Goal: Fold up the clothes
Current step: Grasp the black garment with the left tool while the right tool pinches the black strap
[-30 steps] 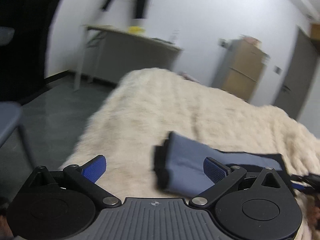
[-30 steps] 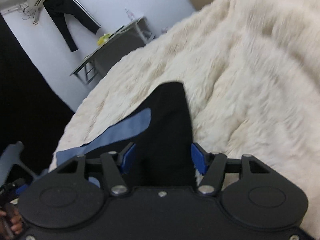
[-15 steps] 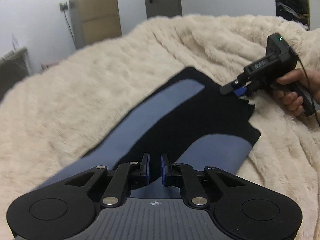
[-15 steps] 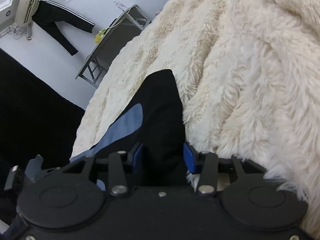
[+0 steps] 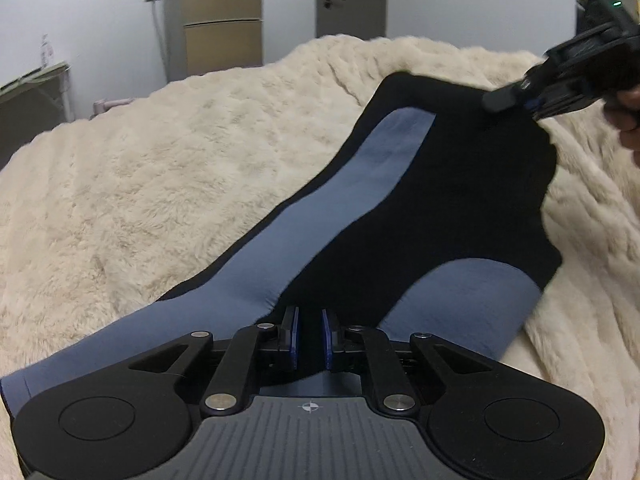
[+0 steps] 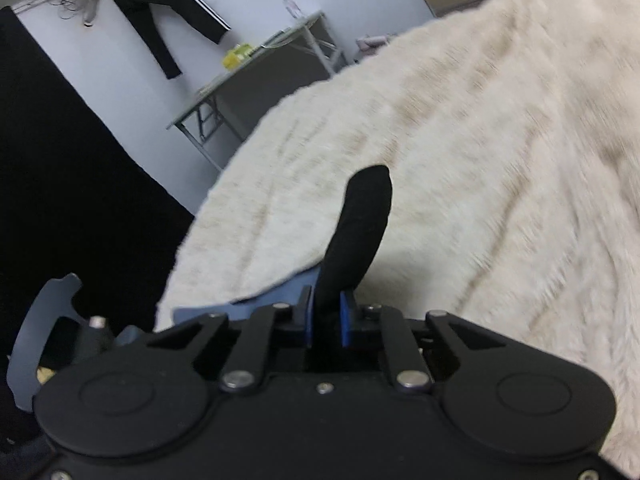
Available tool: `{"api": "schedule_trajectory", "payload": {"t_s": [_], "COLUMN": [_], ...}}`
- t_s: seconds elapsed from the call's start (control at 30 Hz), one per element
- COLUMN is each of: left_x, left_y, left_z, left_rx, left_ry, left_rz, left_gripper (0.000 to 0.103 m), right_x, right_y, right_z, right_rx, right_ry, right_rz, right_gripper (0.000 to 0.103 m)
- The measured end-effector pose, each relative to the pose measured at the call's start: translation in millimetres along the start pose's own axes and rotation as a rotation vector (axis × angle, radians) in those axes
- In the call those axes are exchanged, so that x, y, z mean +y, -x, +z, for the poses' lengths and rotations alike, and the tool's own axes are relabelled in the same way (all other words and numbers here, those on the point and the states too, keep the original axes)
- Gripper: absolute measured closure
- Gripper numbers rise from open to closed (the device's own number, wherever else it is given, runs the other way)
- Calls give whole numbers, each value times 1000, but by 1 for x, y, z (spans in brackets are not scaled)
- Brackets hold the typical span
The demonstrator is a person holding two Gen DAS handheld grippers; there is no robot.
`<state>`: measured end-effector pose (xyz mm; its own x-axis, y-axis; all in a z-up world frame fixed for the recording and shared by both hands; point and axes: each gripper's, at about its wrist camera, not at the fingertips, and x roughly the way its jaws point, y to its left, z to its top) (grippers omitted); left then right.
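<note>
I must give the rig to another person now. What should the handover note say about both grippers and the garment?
Left gripper: shut on the near edge of the black and blue garment.
Right gripper: shut on its far black edge, which stands up in a fold.
The garment lies spread between them on the cream fluffy blanket.
Done: both ends gripped. Left: no fold is made yet.

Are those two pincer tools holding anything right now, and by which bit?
Both grip the black and blue garment. The left gripper pinches its near edge; the right gripper is closed on the far black edge, lifted off the fluffy blanket.
</note>
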<state>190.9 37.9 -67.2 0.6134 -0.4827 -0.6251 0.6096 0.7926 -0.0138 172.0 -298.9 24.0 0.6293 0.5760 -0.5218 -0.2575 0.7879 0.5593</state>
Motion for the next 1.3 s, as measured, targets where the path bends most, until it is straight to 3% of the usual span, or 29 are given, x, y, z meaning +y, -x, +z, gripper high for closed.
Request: {"api": "schedule_trajectory", "payload": {"t_s": [0.1,0.23,0.37,0.47,0.57,0.67,0.73,0.8,0.87,1.0,1.13,1.27,1.3], "left_x": [-2,1,8,35,56,70,69,64,59,54,49,43,42], "left_y": [-6,-2,23,79,118,151,155,151,152,154,160,167,167], "left_z": [1,5,-4,-32,-62,-103,-119,-115,-110,-110,-111,-112,-111], "left_rx": [-2,-17,-32,-107,-181,-255,-261,-250,-267,-281,-313,-341,-343], "left_ry": [35,118,130,299,467,602,622,580,541,529,506,483,479], "left_rz": [17,90,114,186,213,250,258,256,268,253,275,292,295], "left_gripper": [90,64,63,60,48,46,46,42,36,36,29,27,27], "right_x": [38,91,144,181,200,193,181,161,151,157,179,180,175], "right_y": [3,3,-14,-46,-76,-73,-65,-52,-44,-45,-79,-131,-139], "right_z": [7,13,17,16,10,10,10,2,-12,-69,-125,-148,-146], "right_rx": [-9,-20,-21,7,58,28,24,24,27,67,108,165,210], "right_ry": [42,107,170,211,216,250,306,425,534,803,997,1082,1046], "right_rz": [37,99,185,262,290,240,180,56,-49,-222,-282,-400,-398], "right_gripper": [97,101,103,103,103,86,58,44,41,33,28,31,41]}}
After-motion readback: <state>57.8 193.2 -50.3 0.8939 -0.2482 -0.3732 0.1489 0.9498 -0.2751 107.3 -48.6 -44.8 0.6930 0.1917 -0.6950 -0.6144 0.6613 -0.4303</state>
